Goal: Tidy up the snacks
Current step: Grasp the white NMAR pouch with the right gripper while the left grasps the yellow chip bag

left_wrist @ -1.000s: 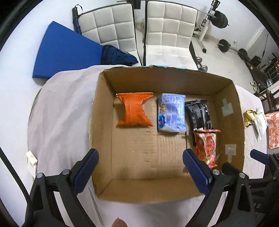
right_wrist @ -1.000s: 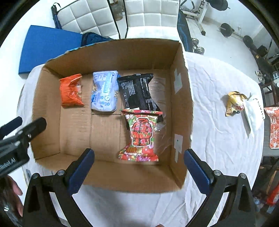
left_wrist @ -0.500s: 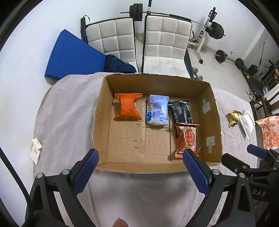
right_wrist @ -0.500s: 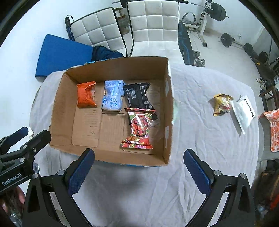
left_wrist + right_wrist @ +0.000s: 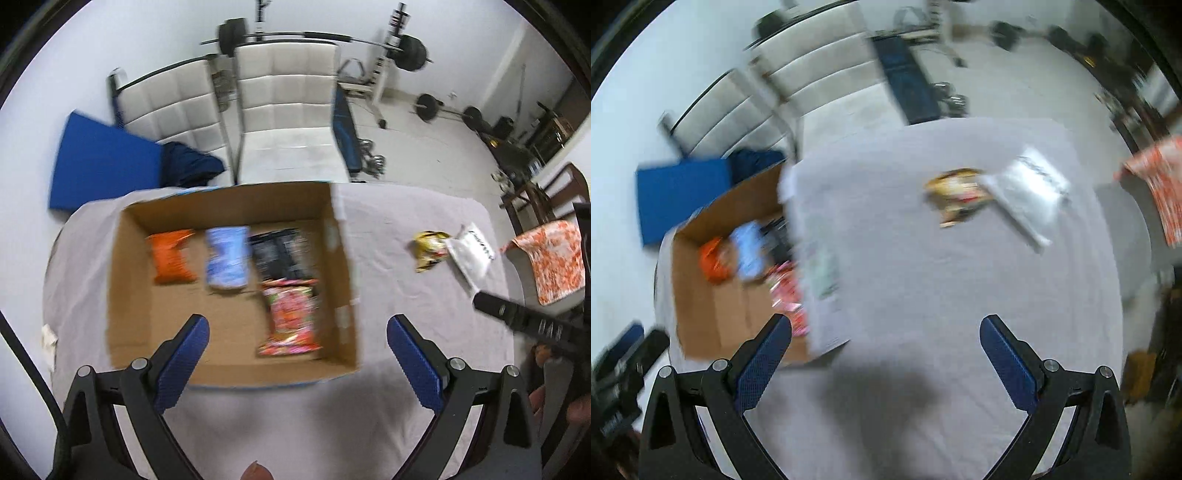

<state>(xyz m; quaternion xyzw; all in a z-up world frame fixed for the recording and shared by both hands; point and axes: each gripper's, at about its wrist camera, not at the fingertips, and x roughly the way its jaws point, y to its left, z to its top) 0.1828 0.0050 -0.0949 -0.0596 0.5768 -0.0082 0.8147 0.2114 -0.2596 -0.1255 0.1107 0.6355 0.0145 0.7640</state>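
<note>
Both my claws gape with nothing in them: my left gripper over the cardboard box's near wall, my right gripper above bare tablecloth. Yellow snack and white packet touch near the table's far right corner.

Both wrist views high, down-facing; share box, table.

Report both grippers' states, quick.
Left gripper: open, holding nothing.
Right gripper: open, holding nothing.
</note>
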